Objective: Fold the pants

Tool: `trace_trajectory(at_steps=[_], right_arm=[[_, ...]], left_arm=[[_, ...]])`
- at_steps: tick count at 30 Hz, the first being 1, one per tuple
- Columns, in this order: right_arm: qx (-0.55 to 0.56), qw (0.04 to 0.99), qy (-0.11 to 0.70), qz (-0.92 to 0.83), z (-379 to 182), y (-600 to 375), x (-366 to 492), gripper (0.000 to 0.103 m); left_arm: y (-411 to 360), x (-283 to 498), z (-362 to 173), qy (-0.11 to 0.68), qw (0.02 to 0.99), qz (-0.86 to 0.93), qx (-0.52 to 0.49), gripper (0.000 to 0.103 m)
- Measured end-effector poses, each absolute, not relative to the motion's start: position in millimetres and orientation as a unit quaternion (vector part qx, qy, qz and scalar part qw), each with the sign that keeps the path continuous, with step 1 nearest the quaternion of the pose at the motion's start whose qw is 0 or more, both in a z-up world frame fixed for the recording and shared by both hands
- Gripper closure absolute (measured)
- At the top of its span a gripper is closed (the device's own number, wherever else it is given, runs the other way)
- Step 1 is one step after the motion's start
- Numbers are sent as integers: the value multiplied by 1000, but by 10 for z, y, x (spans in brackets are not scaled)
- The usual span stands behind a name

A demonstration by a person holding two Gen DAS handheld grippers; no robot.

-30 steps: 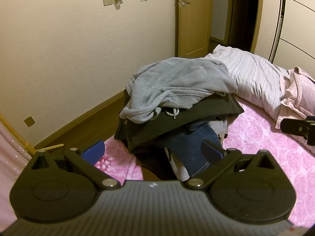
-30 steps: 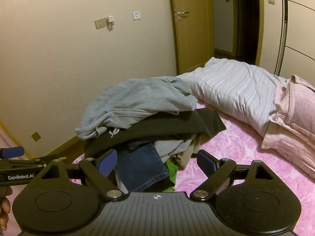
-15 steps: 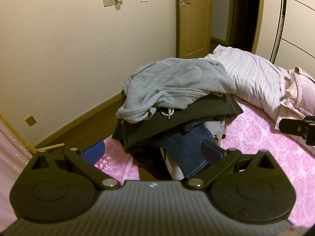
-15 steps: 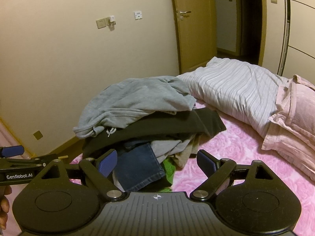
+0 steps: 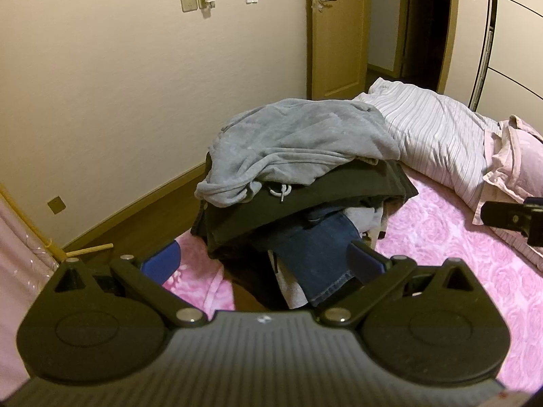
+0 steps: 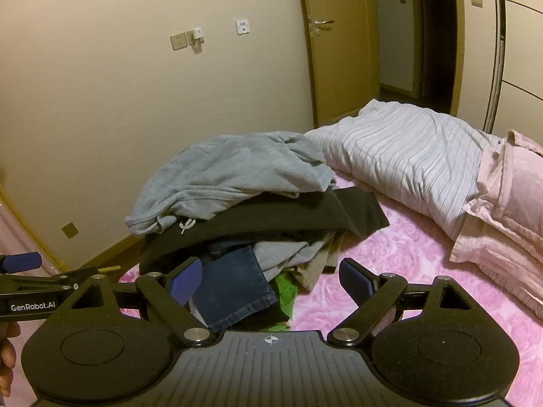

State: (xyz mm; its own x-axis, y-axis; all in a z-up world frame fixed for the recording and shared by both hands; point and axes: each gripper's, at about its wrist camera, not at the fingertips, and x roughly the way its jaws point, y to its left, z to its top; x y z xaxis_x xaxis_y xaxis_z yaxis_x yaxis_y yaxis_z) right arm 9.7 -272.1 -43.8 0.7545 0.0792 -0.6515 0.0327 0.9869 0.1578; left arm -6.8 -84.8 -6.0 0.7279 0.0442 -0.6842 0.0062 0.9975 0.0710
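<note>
Currently both claws hover spread and empty before a heap of clothes on a bed

Left claw and right claw hold nothing; folding has not begun. Grey drawstring sweatpants top the heap, over a black garment and blue jeans, on the pink floral bedspread beside a striped pillow. Likely next: choose one pair, pinch its edge and pull it free onto open bedspread

- Straight ahead of both jaw pairs: clothes pile on bed, sweatshirt topmost, jeans lowest, nearest.
- Right, beyond: striped bedding, then pillow.
- Behind: wall, door.
</note>
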Motion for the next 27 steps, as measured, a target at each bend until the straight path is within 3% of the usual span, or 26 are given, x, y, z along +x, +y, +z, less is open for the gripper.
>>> trace_trajectory(at_steps=[27], right_arm=[[80,932,351,26,-426,-2744,115,18]], left_arm=[[-886,-65,-48,370,928,14,34,1]])
